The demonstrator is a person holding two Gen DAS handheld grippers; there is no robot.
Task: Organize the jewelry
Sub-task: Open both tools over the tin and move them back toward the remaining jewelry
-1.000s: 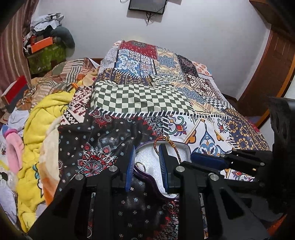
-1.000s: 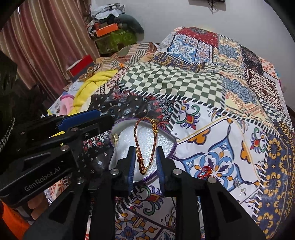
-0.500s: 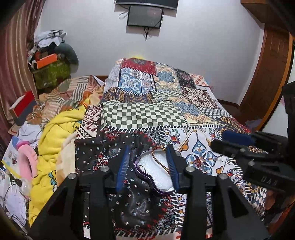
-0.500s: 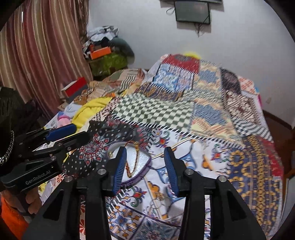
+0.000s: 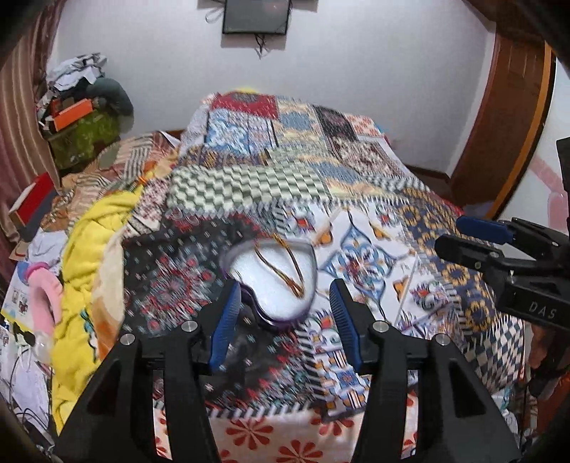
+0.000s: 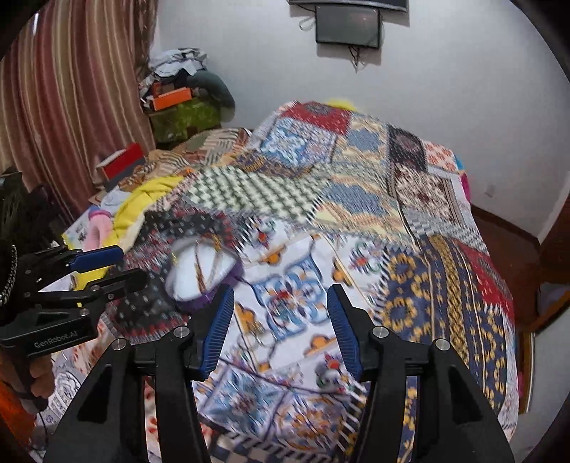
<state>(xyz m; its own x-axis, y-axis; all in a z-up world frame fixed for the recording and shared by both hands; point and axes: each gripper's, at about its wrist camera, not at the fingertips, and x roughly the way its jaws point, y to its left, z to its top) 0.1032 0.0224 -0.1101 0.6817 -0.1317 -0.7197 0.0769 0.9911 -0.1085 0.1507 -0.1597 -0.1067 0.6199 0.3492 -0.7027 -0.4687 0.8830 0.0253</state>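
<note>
Jewelry tray on patchwork bed, both grippers released

Left gripper [image 5: 283,320]: fingers [image 5: 222,329] spread wide, nothing between them, raised above near edge of bed. Right gripper [image 6: 279,326]: fingers [image 6: 217,331] likewise spread wide and bare, above white-and-blue patch of bedspread.

Heart-shaped tray [image 5: 272,276]: purple rim, white lining, lying on patchwork bedspread [image 5: 374,199] near foot of bed, just ahead of left fingers. Seen in right view to left of right fingers, blurred.

Necklace [image 5: 285,263]: gold and red cord, looped inside tray, upper end over far rim. Small gold item at tray's left side in right view, too blurred to name.

Surroundings: yellow blanket [image 5: 89,256] and pink slipper [image 5: 44,295] left of bed; striped curtain [image 6: 71,107]; wall-mounted screen [image 5: 254,16]; wooden door [image 5: 506,135] at right. Person's hand [image 6: 39,374] on left gripper's handle.
</note>
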